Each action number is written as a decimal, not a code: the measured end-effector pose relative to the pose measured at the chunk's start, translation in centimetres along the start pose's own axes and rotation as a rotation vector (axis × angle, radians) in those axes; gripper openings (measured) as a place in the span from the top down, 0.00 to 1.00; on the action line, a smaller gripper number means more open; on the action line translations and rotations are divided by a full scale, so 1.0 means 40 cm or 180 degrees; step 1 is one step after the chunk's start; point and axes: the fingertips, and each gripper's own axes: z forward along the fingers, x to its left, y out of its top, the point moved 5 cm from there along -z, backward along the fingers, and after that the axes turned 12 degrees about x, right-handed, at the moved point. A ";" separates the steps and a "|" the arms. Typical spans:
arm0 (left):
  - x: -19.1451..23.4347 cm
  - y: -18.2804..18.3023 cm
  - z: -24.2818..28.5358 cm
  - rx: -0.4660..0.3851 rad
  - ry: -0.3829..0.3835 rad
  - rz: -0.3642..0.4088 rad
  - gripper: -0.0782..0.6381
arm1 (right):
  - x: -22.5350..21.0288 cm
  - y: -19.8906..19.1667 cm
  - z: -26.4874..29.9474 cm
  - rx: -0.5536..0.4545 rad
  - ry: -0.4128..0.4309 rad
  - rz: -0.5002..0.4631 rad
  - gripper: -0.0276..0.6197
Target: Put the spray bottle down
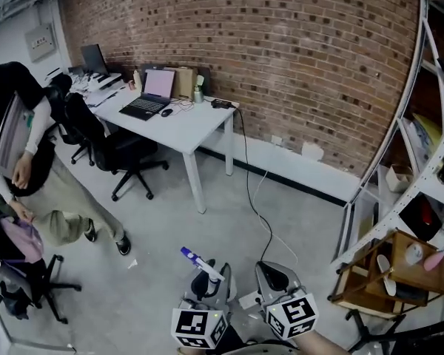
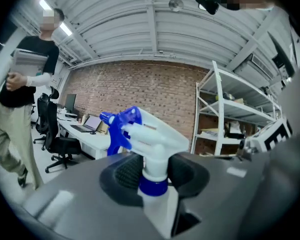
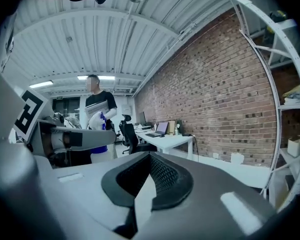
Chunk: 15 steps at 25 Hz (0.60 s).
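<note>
A white spray bottle [image 2: 151,140] with a blue trigger and blue collar stands upright between the jaws of my left gripper [image 2: 154,176], which is shut on its neck. In the head view the bottle [image 1: 200,262] rises from the left gripper [image 1: 207,285] at the bottom centre, nozzle pointing left. It is held in the air above the concrete floor. My right gripper [image 1: 275,278] is just to the right of it, level. Its jaws [image 3: 146,184] are shut with nothing between them. In the right gripper view, the left gripper [image 3: 72,138] and the bottle [image 3: 98,122] appear at the left.
A white desk [image 1: 179,124] with a laptop [image 1: 149,96] stands against the brick wall, with black office chairs [image 1: 111,148] beside it. A person [image 1: 29,161] stands at the left. White metal shelving [image 1: 422,161] and a wooden crate [image 1: 388,276] are at the right. A cable [image 1: 255,205] runs across the floor.
</note>
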 end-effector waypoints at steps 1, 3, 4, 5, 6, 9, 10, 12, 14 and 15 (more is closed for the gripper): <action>0.026 0.006 0.018 -0.0011 0.0015 -0.0007 0.72 | 0.000 0.014 0.035 0.0000 0.0033 -0.0021 0.96; 0.084 0.022 0.056 -0.0031 0.0030 -0.0010 0.72 | 0.000 0.044 0.111 0.0003 0.0092 -0.0056 0.96; 0.116 0.031 0.076 -0.0036 0.0040 -0.0007 0.72 | 0.002 0.059 0.150 0.0004 0.0119 -0.0073 0.96; 0.149 0.043 0.095 -0.0040 0.0055 -0.0005 0.72 | 0.003 0.075 0.191 0.0001 0.0141 -0.0093 0.96; 0.184 0.057 0.116 -0.0046 0.0076 -0.0002 0.72 | 0.004 0.093 0.233 -0.0008 0.0160 -0.0112 0.96; 0.303 0.110 0.177 -0.0062 0.0146 0.0033 0.72 | 0.009 0.160 0.372 -0.0047 0.0199 -0.0134 0.96; 0.344 0.129 0.197 -0.0062 0.0159 0.0053 0.72 | 0.013 0.185 0.419 -0.0059 0.0203 -0.0137 0.96; 0.423 0.164 0.238 -0.0057 0.0176 0.0072 0.72 | 0.018 0.234 0.507 -0.0083 0.0204 -0.0147 0.96; 0.492 0.194 0.281 -0.0056 0.0198 0.0048 0.72 | 0.017 0.278 0.586 -0.0104 0.0214 -0.0160 0.96; 0.523 0.207 0.304 -0.0058 0.0209 0.0028 0.72 | 0.013 0.296 0.622 -0.0115 0.0217 -0.0167 0.96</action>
